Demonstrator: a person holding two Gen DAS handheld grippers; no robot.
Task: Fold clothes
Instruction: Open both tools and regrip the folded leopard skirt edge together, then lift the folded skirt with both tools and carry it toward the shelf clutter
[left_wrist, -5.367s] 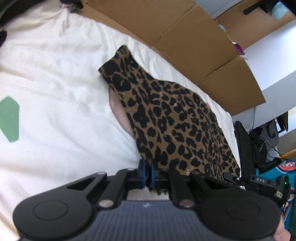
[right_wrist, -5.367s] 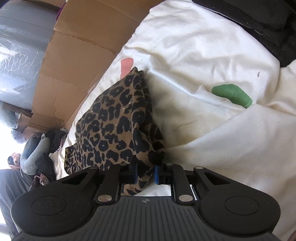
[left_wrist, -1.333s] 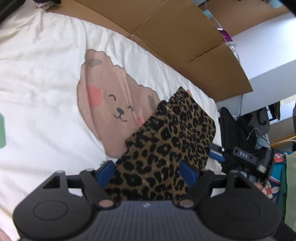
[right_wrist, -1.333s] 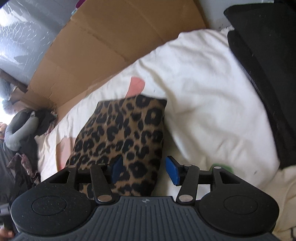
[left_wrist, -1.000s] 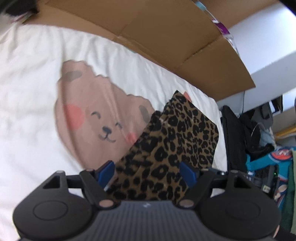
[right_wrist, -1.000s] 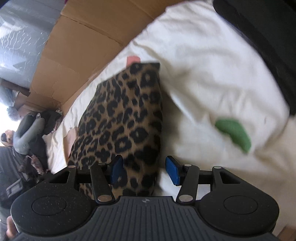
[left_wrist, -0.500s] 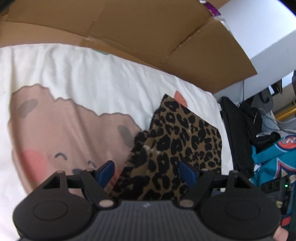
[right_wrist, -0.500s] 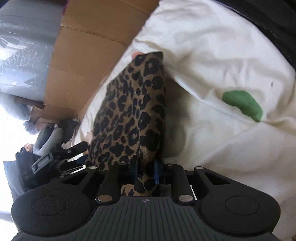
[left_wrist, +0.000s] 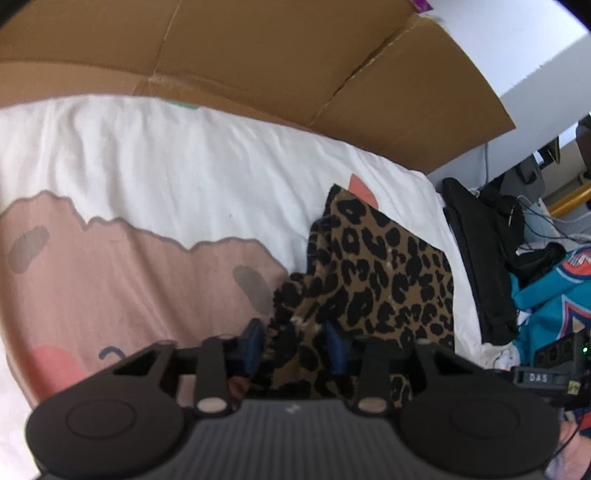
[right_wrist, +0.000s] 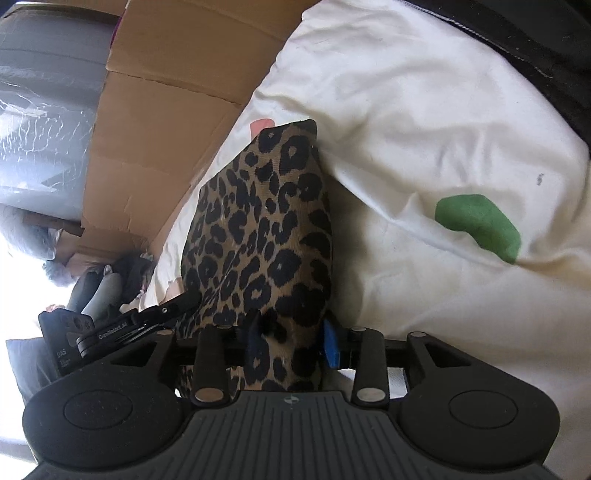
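The leopard-print garment (left_wrist: 384, 273) lies folded on the white bed sheet (left_wrist: 177, 162), running forward from both claws. The left claw (left_wrist: 293, 347) has its blue pads drawn in on a bunched near edge of the fabric, clamped on it. The right claw (right_wrist: 291, 341) grips another bunched part the same way, cloth filling the gap between its pads. To the left of the left claw, the sheet shows a large pinkish-brown cartoon animal print (left_wrist: 110, 288) with grey ears and a red cheek; the garment's left edge lies over the print's right side. Beyond the garment a small coral patch (left_wrist: 360, 186) peeks out on the sheet. Flattened brown cardboard (left_wrist: 295, 55) stands along the far side of the bed. To the right of the left claw a folded black cloth (left_wrist: 480, 258) rests at the bed's edge, with a teal jersey (left_wrist: 550, 299) past it. To the right of the right claw a green shape (right_wrist: 478, 225) is printed on the sheet. At the right view's left edge the other tool's black body (right_wrist: 110, 325) shows white lettering, "DAS"; the same letters appear at the left view's right edge.
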